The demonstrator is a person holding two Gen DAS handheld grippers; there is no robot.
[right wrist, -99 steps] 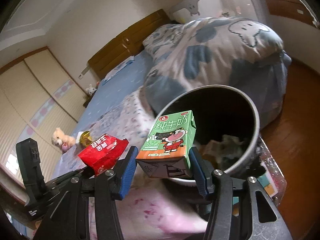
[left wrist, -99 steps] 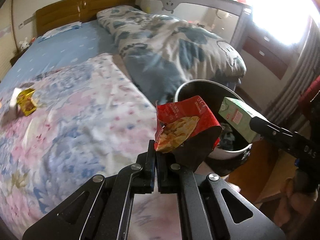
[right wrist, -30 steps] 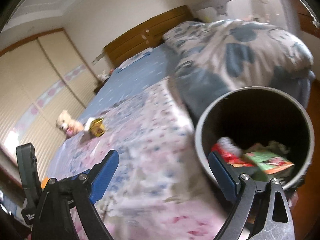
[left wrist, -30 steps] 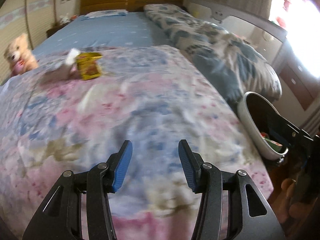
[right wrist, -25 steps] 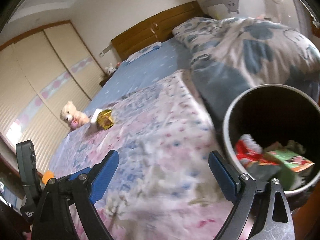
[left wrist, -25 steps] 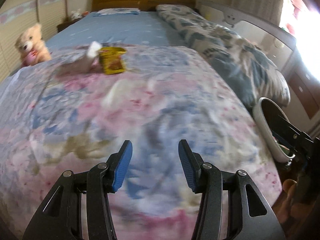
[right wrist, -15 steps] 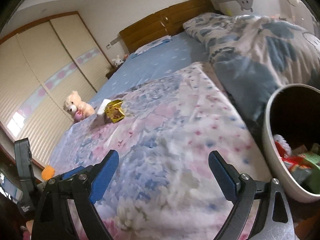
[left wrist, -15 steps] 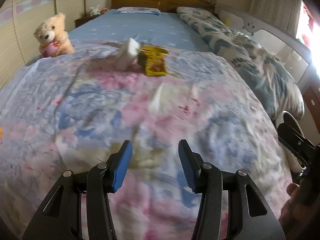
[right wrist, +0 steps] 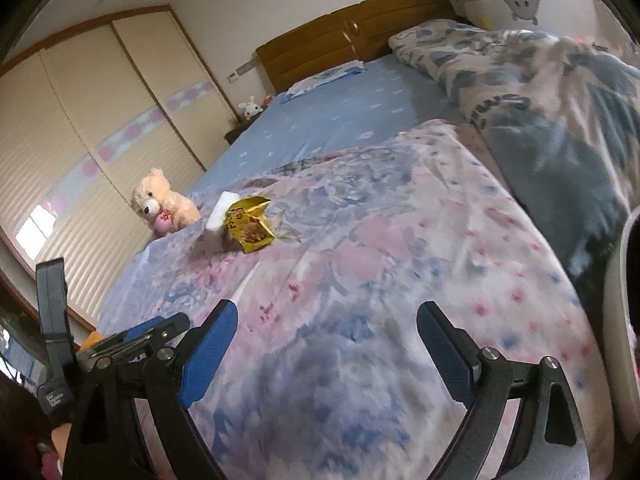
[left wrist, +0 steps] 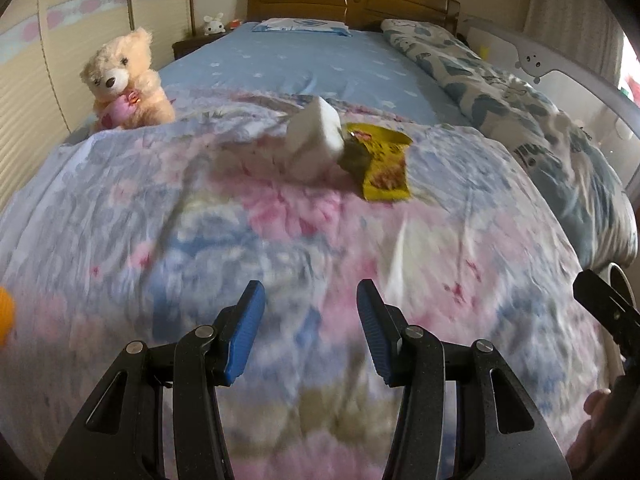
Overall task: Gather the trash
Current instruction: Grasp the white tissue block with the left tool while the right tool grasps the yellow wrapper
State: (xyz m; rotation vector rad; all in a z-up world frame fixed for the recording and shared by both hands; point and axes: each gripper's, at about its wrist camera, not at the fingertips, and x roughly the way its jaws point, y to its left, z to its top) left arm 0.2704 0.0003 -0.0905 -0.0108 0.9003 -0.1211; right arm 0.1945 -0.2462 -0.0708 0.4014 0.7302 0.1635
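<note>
Both grippers, left (left wrist: 310,328) and right (right wrist: 326,354), are swinging away from the bin (right wrist: 618,320), released and empty; a white box (left wrist: 314,140) and yellow wrapper (left wrist: 384,168), touching, are waiting on the bedspread (left wrist: 460,240).

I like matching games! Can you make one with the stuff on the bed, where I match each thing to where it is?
Things:
1. teddy bear
2. yellow wrapper
3. white carton
4. left gripper

Places:
A. nearest the camera, open over the floral blanket
B. left edge of the bed
C. just left of the wrapper
D. just right of the carton

Pairs: 1-B, 2-D, 3-C, 4-A
</note>
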